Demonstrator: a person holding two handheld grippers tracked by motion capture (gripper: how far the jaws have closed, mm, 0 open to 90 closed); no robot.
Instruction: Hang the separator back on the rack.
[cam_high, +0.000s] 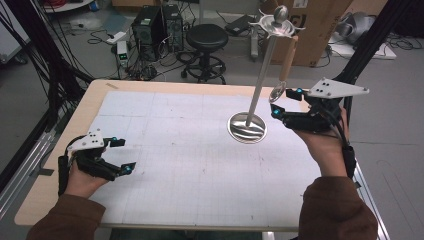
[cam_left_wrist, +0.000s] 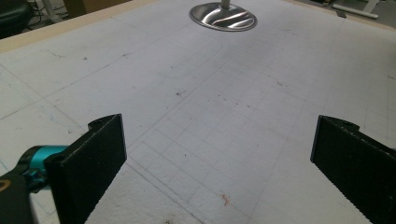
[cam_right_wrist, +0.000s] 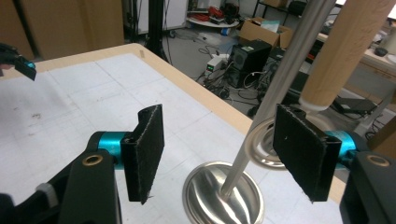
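Both tongs stood wide open and empty, we saw: the left tongs (cam_high: 121, 155) over the counter (cam_high: 200, 165), the right tongs (cam_high: 286, 101) beside the stand (cam_high: 247, 126).

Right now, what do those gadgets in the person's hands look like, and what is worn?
Each gripper, left and right, is black with teal joints, two flat black jaws and a grey three-cornered plate on top. Black cables trail down the right wrist. The sleeves are reddish-brown.

stand (cam_left_wrist: 223, 15): pole cut off at top edge | wooden handle (cam_right_wrist: 346, 51): top cropped, its round head possibly a strainer
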